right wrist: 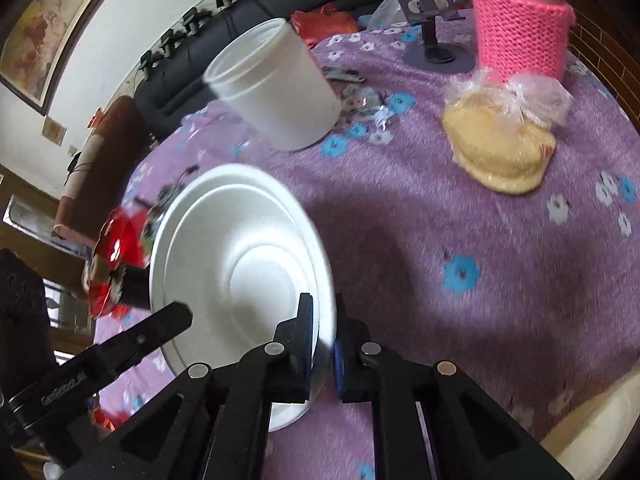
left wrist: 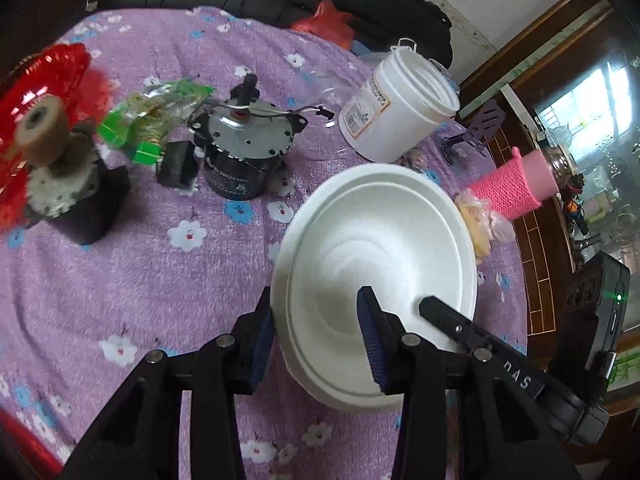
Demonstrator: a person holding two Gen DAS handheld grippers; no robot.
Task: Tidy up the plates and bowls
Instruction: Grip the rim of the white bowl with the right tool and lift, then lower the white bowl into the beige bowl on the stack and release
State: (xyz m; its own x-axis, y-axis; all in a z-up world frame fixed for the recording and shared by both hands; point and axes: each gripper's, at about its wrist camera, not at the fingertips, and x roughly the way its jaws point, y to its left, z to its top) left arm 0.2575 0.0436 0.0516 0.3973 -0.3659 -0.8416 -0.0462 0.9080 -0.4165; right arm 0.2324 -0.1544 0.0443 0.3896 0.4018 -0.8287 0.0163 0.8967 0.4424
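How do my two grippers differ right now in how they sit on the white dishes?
The left gripper spreads wide, one finger outside the white dishes' rim and one inside the bowl. The right gripper is nearly closed, pinching the rim. The left gripper straddles a broad arc; the right gripper holds one thin edge. Both work the same stack.

White capitals that look like "SAU", seen upside down, run along a finger (left wrist: 516, 376) of my right gripper (right wrist: 322, 332), pictured from the left wrist. Pale lettering beginning "GenRobot", its ending blurred, runs along a finger (right wrist: 64, 390) of my left gripper (left wrist: 316, 320), pictured from the right wrist. The white tub (left wrist: 394, 108) carries a sticker with a barcode and an orange band, its print too small for me to read. The motor (left wrist: 240, 156) bears white print on its black casing, also illegible.
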